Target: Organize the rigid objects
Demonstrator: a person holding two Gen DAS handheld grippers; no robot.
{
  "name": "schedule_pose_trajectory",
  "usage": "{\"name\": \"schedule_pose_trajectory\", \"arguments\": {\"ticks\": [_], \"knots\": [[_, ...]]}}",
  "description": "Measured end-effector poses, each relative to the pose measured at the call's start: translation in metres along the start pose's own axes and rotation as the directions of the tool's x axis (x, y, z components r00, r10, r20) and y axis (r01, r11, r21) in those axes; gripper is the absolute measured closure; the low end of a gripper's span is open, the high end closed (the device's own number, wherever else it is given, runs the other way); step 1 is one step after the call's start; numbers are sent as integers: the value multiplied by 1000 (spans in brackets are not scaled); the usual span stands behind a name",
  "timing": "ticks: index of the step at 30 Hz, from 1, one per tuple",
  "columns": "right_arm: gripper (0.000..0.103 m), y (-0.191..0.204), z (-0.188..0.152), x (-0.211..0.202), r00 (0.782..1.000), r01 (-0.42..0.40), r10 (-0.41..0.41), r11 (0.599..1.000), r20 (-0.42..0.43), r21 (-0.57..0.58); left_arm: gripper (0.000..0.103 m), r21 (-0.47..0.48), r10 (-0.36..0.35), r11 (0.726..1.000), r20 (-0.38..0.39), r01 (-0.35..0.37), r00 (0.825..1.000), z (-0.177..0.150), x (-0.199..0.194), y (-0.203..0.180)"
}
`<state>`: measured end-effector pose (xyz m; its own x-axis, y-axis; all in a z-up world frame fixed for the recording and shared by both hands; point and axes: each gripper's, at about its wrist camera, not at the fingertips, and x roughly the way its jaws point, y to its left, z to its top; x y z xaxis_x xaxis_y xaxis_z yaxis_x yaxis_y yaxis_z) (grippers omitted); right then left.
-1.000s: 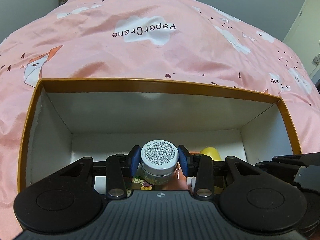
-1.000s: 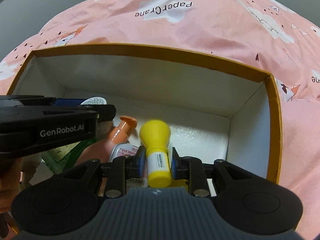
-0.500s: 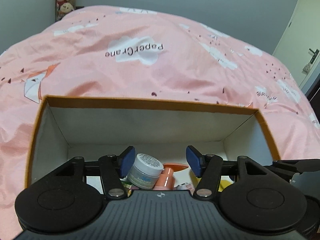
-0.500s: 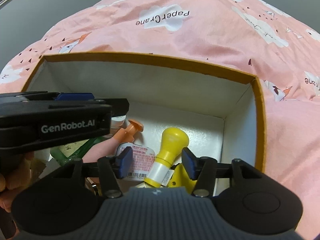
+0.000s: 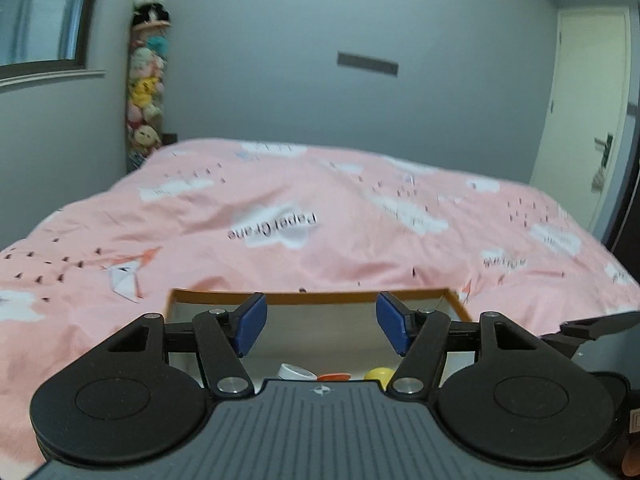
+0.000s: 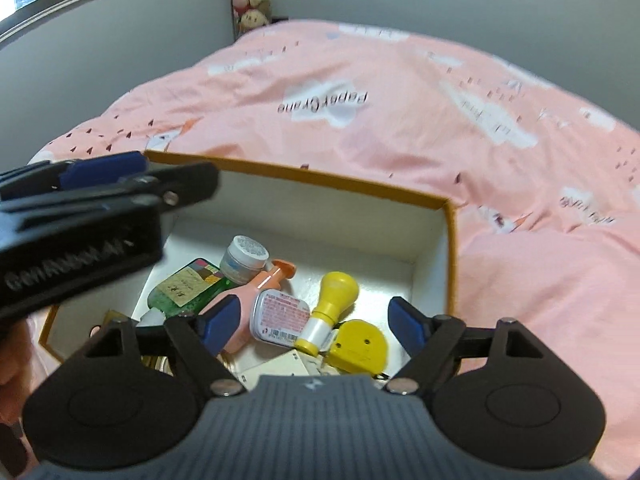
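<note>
An orange-rimmed white box [image 6: 320,180] lies on the pink bed. Inside it are a white-lidded jar [image 6: 244,254], a pink pump bottle [image 6: 256,284], a flat tin [image 6: 280,314], a yellow-capped bottle [image 6: 334,300], a yellow tape measure [image 6: 360,346] and a green bottle [image 6: 184,284]. My right gripper [image 6: 312,322] hangs above the box, its jaws opening with nothing between them. My left gripper [image 5: 322,326] is also above the box [image 5: 320,298] with jaws opening and empty. Below it only the jar lid [image 5: 296,371] and the tops of two other items show. The left gripper [image 6: 120,176] crosses the right wrist view's left side.
The pink duvet [image 5: 320,220] spreads beyond and beside the box. A column of plush toys [image 5: 146,80] stands in the far corner, with a window [image 5: 36,12] to the left. A door [image 5: 588,120] is at the right. A hand [image 6: 12,360] shows at the left edge.
Both grippers let go, the left of the jar and the right of the yellow-capped bottle. Both opened wide and rose out of the box. The left view tilted up toward the wall.
</note>
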<state>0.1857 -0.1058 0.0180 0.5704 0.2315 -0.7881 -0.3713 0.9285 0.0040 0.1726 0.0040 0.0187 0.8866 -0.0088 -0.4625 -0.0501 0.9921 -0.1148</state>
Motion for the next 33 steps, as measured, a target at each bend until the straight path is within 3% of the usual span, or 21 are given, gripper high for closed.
{"name": "schedule_pose_trajectory", "arguments": {"ticks": [5, 8, 12, 18, 20, 22, 31, 33], "knots": [[22, 4, -16, -41, 990, 65, -64, 998, 129, -2, 29, 23, 25, 999, 82, -27, 996, -5, -41, -3], [20, 4, -26, -65, 980, 63, -69, 997, 185, 38, 29, 62, 14, 998, 102, -20, 995, -13, -63, -6], [16, 10, -42, -87, 968, 66, -76, 997, 241, 48, 30, 77, -11, 997, 98, 3, 995, -27, -83, -4], [13, 19, -69, -110, 955, 69, -93, 993, 281, 94, 29, 59, 41, 997, 103, -48, 994, -47, -107, 8], [12, 23, -77, -116, 951, 65, -95, 992, 295, 112, 23, 41, 76, 996, 107, -81, 991, -51, -112, 13], [11, 27, -87, -121, 945, 66, -105, 989, 310, 136, 16, 19, 84, 996, 102, -86, 991, -57, -115, 18], [8, 43, -120, -116, 932, 109, -148, 985, 330, 135, 11, -6, 63, 998, 4, -63, 998, -79, -107, 23], [6, 42, -123, -112, 936, 102, -143, 985, 322, 141, 3, -1, 68, 998, -15, -68, 998, -81, -104, 23]]}}
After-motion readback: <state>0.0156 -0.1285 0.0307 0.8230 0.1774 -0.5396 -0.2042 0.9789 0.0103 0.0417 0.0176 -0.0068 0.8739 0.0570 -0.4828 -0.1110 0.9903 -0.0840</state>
